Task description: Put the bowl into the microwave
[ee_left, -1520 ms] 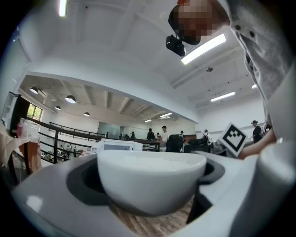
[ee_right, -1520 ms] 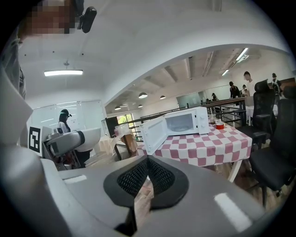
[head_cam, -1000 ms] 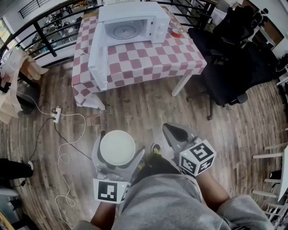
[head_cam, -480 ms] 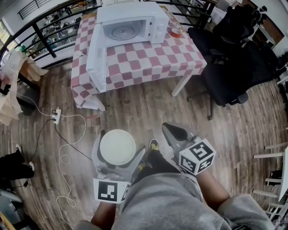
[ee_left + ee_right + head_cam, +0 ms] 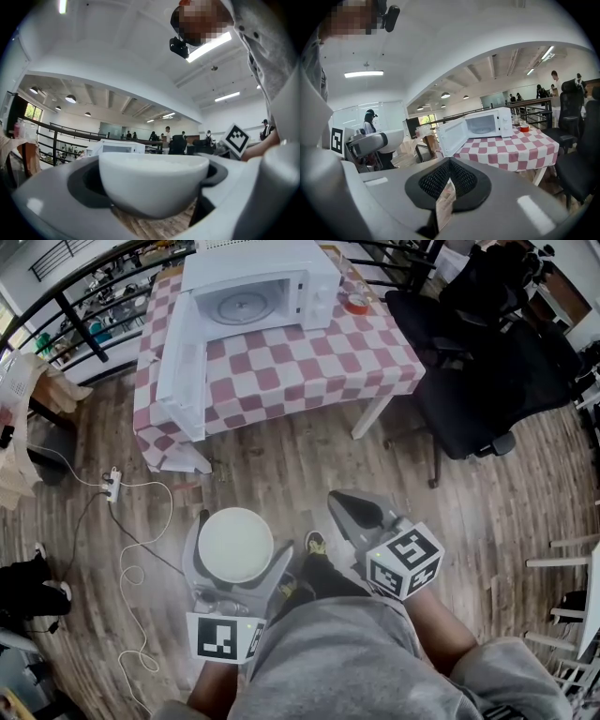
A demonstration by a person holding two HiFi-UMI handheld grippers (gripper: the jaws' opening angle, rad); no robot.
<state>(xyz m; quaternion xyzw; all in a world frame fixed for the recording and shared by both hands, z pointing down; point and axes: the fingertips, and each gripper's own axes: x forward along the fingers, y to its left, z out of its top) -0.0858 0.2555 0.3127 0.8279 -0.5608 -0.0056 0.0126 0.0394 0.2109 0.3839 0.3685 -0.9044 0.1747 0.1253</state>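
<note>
Since a second ago, microwave point(image 5: 262, 261) and table point(image 5: 309, 352) have shifted left in the head view. Transport step, by judgement: left gripper point(image 5: 242, 540) clamps the bowl point(image 5: 152, 183), well apart from the table; right gripper point(image 5: 361, 514) closed, empty. Next: approach, raise bowl into the open cavity.

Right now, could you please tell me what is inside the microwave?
The microwave has its door open; inside, only its round turntable shows. The cavity's ceiling and near corners are hidden.
</note>
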